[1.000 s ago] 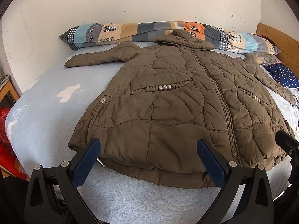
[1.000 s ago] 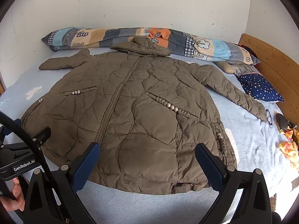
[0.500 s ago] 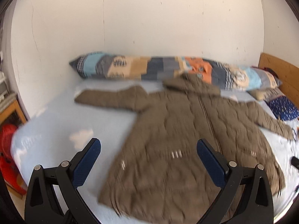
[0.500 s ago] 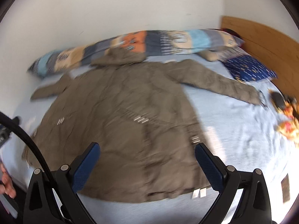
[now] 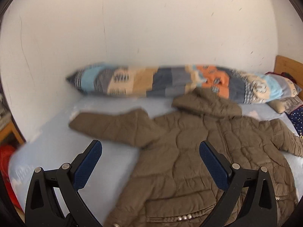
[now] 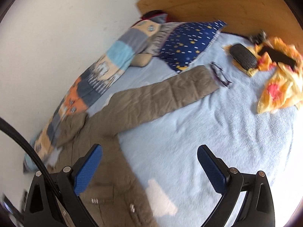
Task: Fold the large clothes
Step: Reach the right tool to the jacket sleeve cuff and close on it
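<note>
A brown quilted hooded coat (image 5: pixel 204 151) lies spread face up on a light blue bed (image 5: pixel 106 157). Its left sleeve (image 5: pixel 113 126) stretches out towards the wall. In the right wrist view the other sleeve (image 6: pixel 162 98) runs out towards a pair of glasses (image 6: pixel 220 75). My left gripper (image 5: pixel 150 151) hovers open above the coat's shoulder near the left sleeve, holding nothing. My right gripper (image 6: pixel 149 155) hovers open over the bed sheet (image 6: pixel 198 124) beside the coat's right armpit, empty as well.
A long patchwork bolster (image 5: pixel 170 83) lies along the white wall. A starry blue pillow (image 6: pixel 191 41), a black case (image 6: pixel 243 56) and an orange-yellow cloth (image 6: pixel 280 83) lie near the wooden headboard (image 6: pixel 217 5). A red object (image 5: pixel 7 160) sits left of the bed.
Both grippers have moved from the coat's hem up towards the sleeves. The left view swung towards the left sleeve, the right view tilted towards the right sleeve and headboard. Both stay open.
</note>
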### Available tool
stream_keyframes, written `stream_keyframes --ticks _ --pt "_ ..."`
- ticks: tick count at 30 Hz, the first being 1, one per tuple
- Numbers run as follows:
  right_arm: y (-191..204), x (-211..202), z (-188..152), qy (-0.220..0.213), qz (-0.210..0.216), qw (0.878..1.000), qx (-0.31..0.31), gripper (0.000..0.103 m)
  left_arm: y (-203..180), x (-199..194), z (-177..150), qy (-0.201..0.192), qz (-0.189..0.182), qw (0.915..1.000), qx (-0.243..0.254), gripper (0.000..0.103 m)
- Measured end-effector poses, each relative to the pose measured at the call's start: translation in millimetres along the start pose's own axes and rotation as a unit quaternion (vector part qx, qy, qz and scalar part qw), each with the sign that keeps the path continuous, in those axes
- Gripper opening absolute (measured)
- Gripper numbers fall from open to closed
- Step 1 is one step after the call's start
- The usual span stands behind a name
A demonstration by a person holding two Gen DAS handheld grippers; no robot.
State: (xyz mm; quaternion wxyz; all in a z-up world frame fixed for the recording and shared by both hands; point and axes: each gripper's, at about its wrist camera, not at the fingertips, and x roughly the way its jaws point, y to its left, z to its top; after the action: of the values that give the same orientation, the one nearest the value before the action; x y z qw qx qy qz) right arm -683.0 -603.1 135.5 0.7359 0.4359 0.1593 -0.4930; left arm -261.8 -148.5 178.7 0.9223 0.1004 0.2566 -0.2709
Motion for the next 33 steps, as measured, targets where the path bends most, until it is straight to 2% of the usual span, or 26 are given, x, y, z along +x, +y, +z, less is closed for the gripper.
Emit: stream_keyframes --ticks 2,4,6,8,11,16,20,22,33 --pt "-20 15 19 0.003 0.002 0.999 0.036 0.102 -2 8 -1 0.022 -0.02 0.9994 -0.018 0.103" --pt "-42 36 37 0.005 0.017 0.996 0.082 0.1 -8 13 -4 0.026 -0.02 0.9993 -0.018 0.103" --pt "-67 54 49 0.005 0.016 0.992 0.126 0.097 -16 17 -8 0.034 -0.023 0.9992 -0.003 0.103" --pt "-91 69 56 0.007 0.017 0.985 0.169 0.087 -26 22 -14 0.041 -0.025 0.9987 0.017 0.103" --pt "-123 88 65 0.01 0.014 0.976 0.216 0.083 -36 29 -19 0.052 -0.026 0.9977 0.036 0.103" --pt "-142 100 81 -0.004 0.028 0.974 0.226 0.079 -47 35 -22 0.064 -0.043 0.9964 0.036 0.103" --pt "-152 121 85 0.0 0.024 0.973 0.231 0.062 -55 35 -24 0.06 -0.048 0.9957 0.051 0.103" --pt "-156 134 89 0.006 0.029 0.971 0.238 0.058 -55 35 -25 0.06 -0.047 0.9956 0.054 0.103" --pt "-172 188 103 0.015 0.003 0.967 0.255 0.057 -55 46 -26 0.068 -0.042 0.9949 0.061 0.103"
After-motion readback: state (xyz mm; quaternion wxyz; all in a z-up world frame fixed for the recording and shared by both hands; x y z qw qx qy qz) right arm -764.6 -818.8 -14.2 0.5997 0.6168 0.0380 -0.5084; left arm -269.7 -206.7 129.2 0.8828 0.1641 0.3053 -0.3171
